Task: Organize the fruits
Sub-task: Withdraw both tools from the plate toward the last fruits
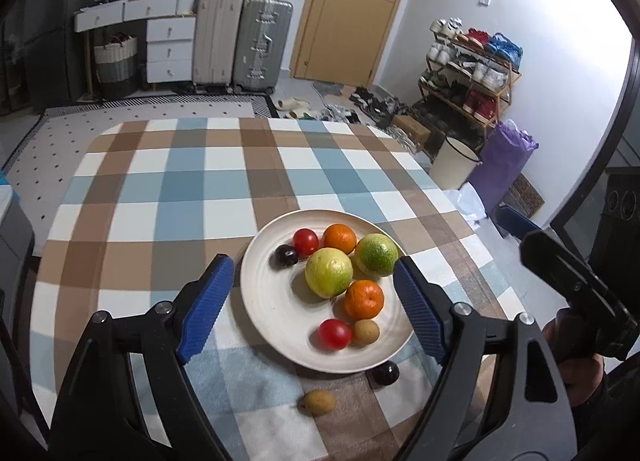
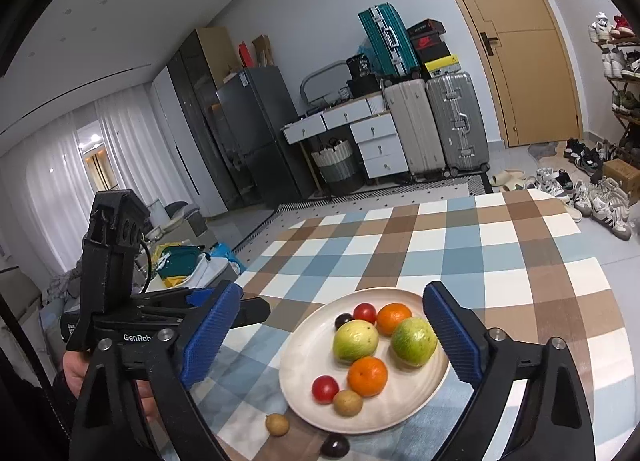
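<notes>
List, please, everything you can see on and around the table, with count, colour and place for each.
plate: one, white, on the table's near side
oranges: two, orange, on the plate
green fruits: two, yellow-green, mid-plate
tomatoes: two, red, on the plate
dark plums: two, one on the plate, one off its near rim
small brown fruits: two, one on the plate, one on the cloth
tablecloth: one, checked blue, brown, white
suitcases: three, beige, silver, teal, by the far wall
left gripper: open, empty
right gripper: open, empty
</notes>
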### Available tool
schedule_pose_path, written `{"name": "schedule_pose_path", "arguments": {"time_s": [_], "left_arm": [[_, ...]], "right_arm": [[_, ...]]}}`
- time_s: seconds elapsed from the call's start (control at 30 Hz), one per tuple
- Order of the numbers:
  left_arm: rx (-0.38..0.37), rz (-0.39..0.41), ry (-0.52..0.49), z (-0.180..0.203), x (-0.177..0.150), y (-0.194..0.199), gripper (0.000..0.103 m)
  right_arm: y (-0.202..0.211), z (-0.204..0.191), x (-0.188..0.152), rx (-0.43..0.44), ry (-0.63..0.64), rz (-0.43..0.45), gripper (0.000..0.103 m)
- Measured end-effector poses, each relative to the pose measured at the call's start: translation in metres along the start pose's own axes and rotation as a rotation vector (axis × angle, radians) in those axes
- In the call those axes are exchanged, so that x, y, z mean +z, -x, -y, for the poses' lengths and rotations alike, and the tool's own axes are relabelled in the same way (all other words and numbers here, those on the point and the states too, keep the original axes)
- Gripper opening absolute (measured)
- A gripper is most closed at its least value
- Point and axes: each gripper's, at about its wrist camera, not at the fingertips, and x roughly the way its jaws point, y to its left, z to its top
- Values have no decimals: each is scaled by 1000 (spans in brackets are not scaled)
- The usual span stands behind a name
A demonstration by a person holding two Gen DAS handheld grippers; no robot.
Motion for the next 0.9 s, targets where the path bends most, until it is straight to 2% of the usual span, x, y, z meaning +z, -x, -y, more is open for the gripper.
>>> {"name": "schedule_pose_path", "arguments": {"time_s": [0.27,0.4,0.47,0.63,0.9], "left_arm": [[56,69,-4,4,-20,33,88],[80,91,13,1,-29,44,102],[78,103,31,-3,-35,49,102],[82,72,61,-14,-52,45,102],[67,-22,62,-20,-85,15,102]], "right_arm": [[23,-11,-6,-27,4,59,102],[31,-15,-10,-41,10,64,102],[32,-17,-13,-49,10,60,102],[35,-19,-23,-63,19,59,103],[37,-18,-45,-82,10,35,103]]}}
